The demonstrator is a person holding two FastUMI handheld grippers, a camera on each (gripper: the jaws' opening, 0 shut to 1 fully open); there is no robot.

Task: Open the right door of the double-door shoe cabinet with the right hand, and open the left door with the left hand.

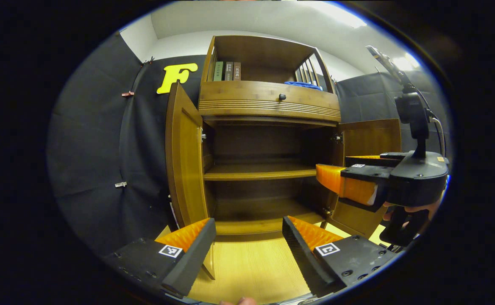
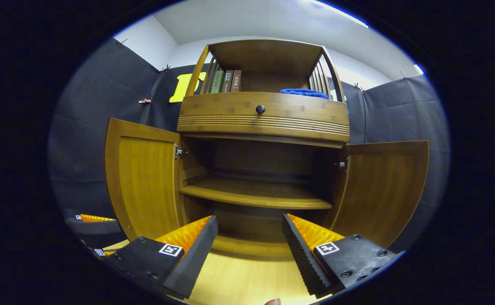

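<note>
Shoe cabinet [image 2: 264, 114] positioned straight ahead in both views, against the black booth wall. Both lower doors swung wide open. Left door [image 2: 143, 182] hinged at the cabinet's left side, inner face turned toward the right gripper view; seen nearly edge-on in the left gripper view [image 1: 184, 161]. Right door [image 2: 381, 190] hinged at the cabinet's right side, opened outward; partly hidden behind the right gripper in the left gripper view [image 1: 368, 140]. Interior exposed: one middle shelf [image 2: 256, 192], bare, above a bottom board, also bare. Drawer front with a dark round knob [image 2: 260, 109] located above the door opening. Upper open compartment holding upright books [image 2: 226, 81] at the left and a folded blue cloth [image 2: 304, 92] at the right.

Left gripper [image 1: 249, 245] held low in front of the cabinet opening, jaws spread apart, nothing between them, touching neither door. Right gripper [image 2: 251, 243] likewise held low and centred before the opening, jaws spread apart and empty. In the left gripper view, right gripper [image 1: 345, 182] seen at the right, in front of the right door, held by a hand [image 1: 412, 207] below its body; contact with the door not determinable. In the right gripper view, left gripper [image 2: 93, 226] seen at the lower left, beside the left door. Light wooden floor [image 2: 247, 279] visible beneath both grippers.
</note>
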